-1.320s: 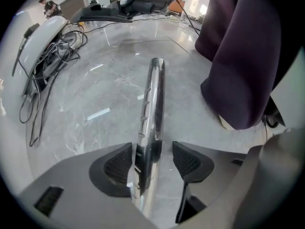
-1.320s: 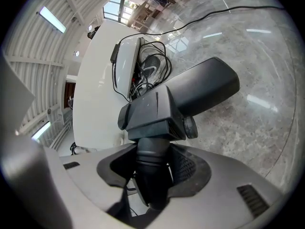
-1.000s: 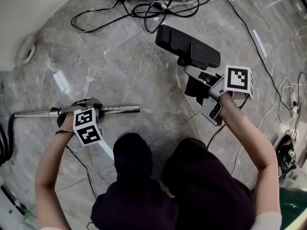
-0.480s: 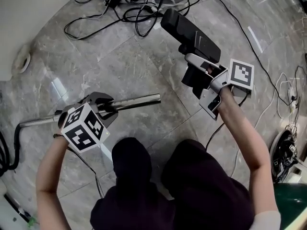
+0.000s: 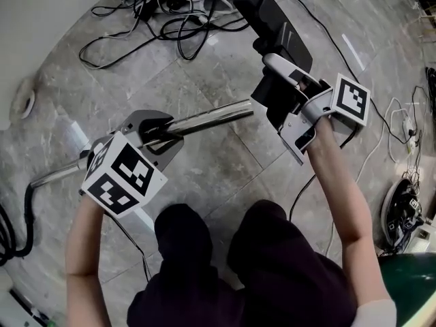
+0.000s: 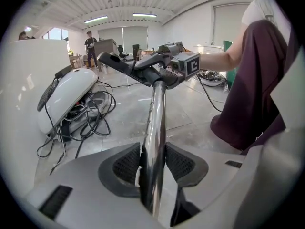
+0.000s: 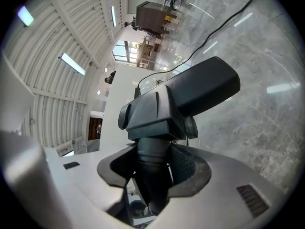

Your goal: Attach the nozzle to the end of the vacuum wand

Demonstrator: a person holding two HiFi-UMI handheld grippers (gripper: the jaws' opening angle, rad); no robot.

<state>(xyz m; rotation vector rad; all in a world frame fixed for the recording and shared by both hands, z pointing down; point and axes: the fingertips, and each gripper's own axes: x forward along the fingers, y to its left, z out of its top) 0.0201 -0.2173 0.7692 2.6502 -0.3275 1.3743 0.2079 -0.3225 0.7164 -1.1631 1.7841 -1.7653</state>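
The chrome vacuum wand (image 5: 204,120) is lifted off the floor, and my left gripper (image 5: 158,140) is shut on its shaft; in the left gripper view the wand (image 6: 155,128) runs between the dark pads toward the nozzle. The black floor nozzle (image 5: 272,20) is held up at the upper right, with my right gripper (image 5: 278,99) shut on its neck (image 7: 153,168). The wand's open end (image 5: 246,106) sits just left of the nozzle's neck, a small gap apart. In the left gripper view the nozzle (image 6: 128,67) stands right at the wand's far end.
A tangle of black cables (image 5: 174,19) and a white appliance (image 6: 64,97) lie on the marble floor beyond the wand. A black hose (image 5: 12,230) curls at the lower left. More cables and a round device (image 5: 402,213) lie at the right. My dark trousers (image 5: 259,264) fill the bottom.
My left gripper lifted the wand off the floor and swung its free end up and right toward the nozzle. My right gripper raised the nozzle and brought its neck close to the wand's end.
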